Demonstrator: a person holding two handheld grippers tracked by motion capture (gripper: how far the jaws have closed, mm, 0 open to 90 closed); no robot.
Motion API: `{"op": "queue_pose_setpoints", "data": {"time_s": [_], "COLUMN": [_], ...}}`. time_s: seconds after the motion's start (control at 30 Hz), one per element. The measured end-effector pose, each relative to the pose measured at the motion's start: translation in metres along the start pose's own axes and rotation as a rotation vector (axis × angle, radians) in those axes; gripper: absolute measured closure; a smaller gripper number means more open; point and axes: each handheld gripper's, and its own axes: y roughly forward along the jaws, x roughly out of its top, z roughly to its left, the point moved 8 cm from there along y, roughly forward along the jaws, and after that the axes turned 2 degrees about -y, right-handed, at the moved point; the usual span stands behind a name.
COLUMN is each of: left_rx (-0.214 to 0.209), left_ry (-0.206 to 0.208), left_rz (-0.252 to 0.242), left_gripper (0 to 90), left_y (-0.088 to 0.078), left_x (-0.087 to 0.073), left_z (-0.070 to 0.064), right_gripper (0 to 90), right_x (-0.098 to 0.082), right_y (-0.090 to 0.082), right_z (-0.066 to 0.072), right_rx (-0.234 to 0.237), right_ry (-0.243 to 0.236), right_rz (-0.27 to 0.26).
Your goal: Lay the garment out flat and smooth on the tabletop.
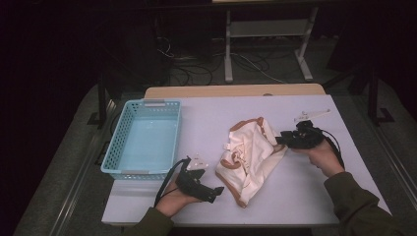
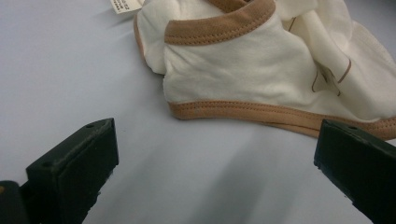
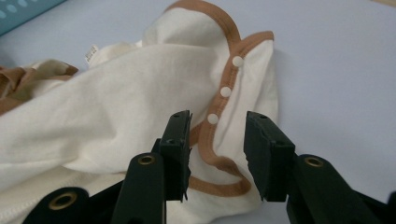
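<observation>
High view: a cream garment [image 1: 248, 157] with brown trim lies crumpled on the white table [image 1: 305, 196], a little right of the middle. The right gripper [image 1: 284, 141] is at its right edge; in the right gripper view the jaws are partly apart with the trimmed edge and three white snaps [image 3: 225, 91] between them, not pressed. The left gripper [image 1: 216, 192] rests near the garment's near-left side, jaws wide apart and holding nothing. A blue basket [image 1: 115, 147] stands at far left.
</observation>
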Motion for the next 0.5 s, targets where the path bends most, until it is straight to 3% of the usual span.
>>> {"op": "queue_pose_setpoints", "data": {"time_s": [0.5], "left_rx": [-0.001], "left_ry": [0.008], "left_rz": [0.006], "left_gripper": [0.0], "left_y": [-0.001], "left_x": [0.000], "left_z": [0.001], "right_gripper": [54.1], "right_x": [-0.013], "right_y": [0.020], "right_z": [-0.006], "right_rx": [-0.011], "right_ry": [-0.028], "right_rz": [0.073]}}
